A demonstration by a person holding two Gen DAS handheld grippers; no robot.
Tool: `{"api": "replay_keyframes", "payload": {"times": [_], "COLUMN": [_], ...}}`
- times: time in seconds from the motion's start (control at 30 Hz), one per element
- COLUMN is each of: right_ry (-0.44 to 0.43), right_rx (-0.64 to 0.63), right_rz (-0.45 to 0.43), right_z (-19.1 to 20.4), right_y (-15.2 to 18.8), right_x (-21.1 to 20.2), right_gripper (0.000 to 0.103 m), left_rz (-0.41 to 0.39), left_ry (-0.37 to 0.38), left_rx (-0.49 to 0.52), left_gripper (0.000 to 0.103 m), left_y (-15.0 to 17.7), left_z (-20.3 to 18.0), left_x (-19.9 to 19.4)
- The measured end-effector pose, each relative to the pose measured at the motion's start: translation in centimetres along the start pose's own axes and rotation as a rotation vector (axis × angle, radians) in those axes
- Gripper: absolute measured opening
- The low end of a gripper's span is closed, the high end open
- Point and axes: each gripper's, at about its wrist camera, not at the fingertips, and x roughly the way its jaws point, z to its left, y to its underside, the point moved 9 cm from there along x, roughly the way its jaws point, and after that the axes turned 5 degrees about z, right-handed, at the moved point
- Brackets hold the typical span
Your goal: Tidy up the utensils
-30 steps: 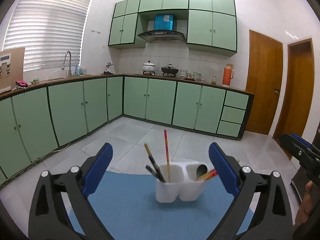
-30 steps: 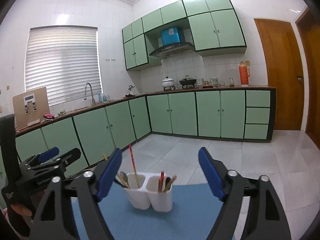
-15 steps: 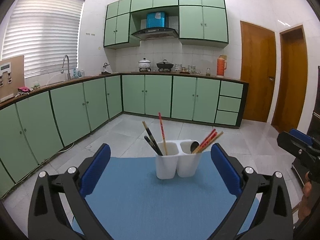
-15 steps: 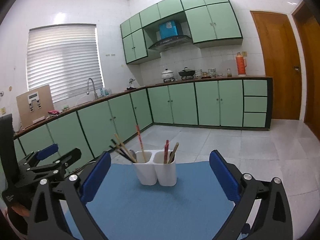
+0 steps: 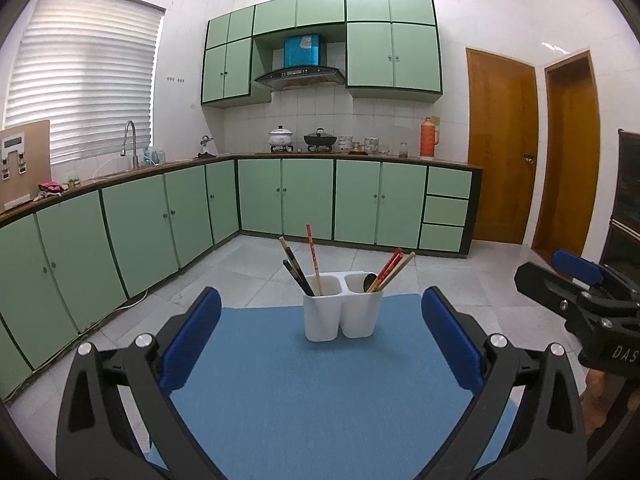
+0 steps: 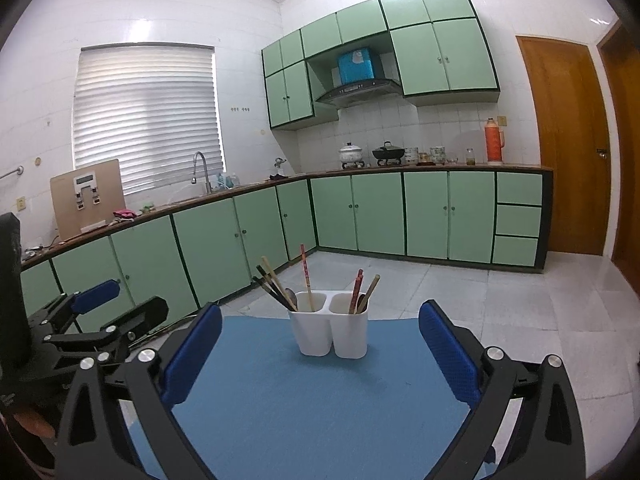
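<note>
A white two-compartment utensil holder (image 5: pixel 340 314) stands upright at the far end of a blue mat (image 5: pixel 312 396); it also shows in the right wrist view (image 6: pixel 329 330). Its left compartment holds dark and red chopsticks (image 5: pixel 304 264). Its right compartment holds red and wooden chopsticks (image 5: pixel 390 270) and a dark spoon. My left gripper (image 5: pixel 320 340) is open and empty, short of the holder. My right gripper (image 6: pixel 320 344) is open and empty, also short of it. Each gripper shows at the edge of the other's view.
Green kitchen cabinets (image 5: pixel 160 220) run along the left and back walls beyond a tiled floor (image 5: pixel 460 276). Wooden doors (image 5: pixel 500 152) stand at the right. The blue mat's far edge (image 6: pixel 384 322) lies just behind the holder.
Both grippers have pulled back and risen from the holder, which now looks smaller and farther off. Both stayed open and empty. More of the blue mat shows.
</note>
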Motion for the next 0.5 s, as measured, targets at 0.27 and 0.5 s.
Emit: {"api": "replay_keyframes", "payload": {"times": [0.27, 0.5], "right_ry": [0.003, 0.004], "right_rx": [-0.022, -0.034], "right_rz": [-0.013, -0.011], "right_z": [0.8, 1.1], "right_y": [0.2, 0.5], "right_x": [-1.7, -2.3], "right_gripper": [0.097, 0.097], "left_rz": [-0.015, -0.021], "left_ry": [0.003, 0.005], "left_rx": [-0.001, -0.002], "left_gripper": [0.097, 0.097], "left_y": [0.0, 0.3], "left_z": [-0.5, -0.5], "left_x": [-1.8, -2.7]}}
